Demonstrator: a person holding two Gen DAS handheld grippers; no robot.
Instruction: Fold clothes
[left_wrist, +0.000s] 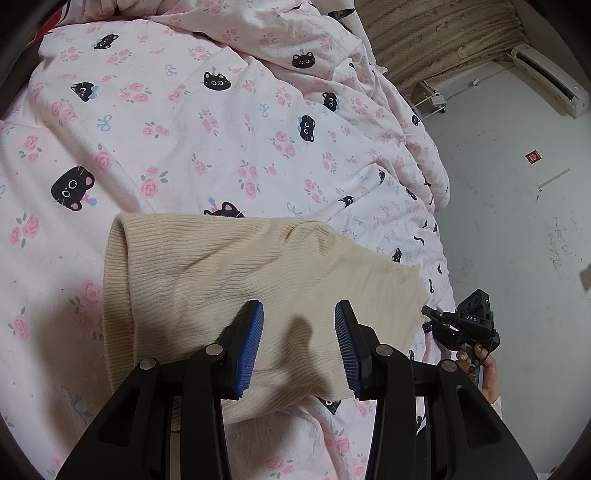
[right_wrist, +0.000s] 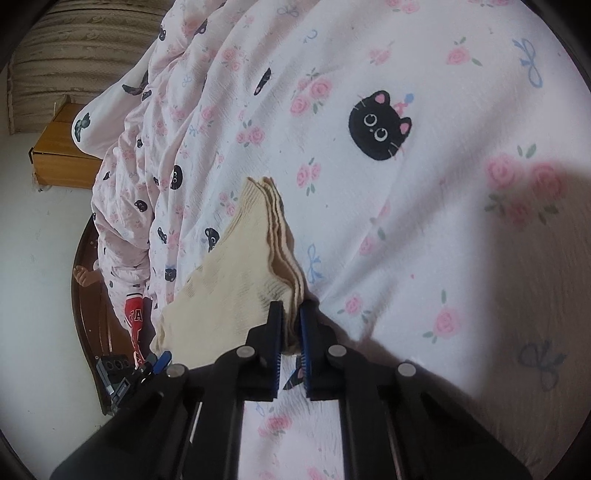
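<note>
In my left wrist view, the near edge of the cream ribbed knit garment is hidden behind the left claw. The person's hand is mostly covered by that claw's black frame. In my right wrist view, the wooden cabinet is partly hidden by the pink cat-print bedcover. The red printed fabric is too small to identify.

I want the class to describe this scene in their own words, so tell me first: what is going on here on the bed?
A person is folding a cream ribbed sweater on a quilt printed with roses and black cats, using hand-held tongs. The right tongs are shut on the stacked edge of the folded sweater. The left tongs hover open above the sweater's middle, gripping nothing. The sweater lies in layers, so the folding is partly done.
</note>
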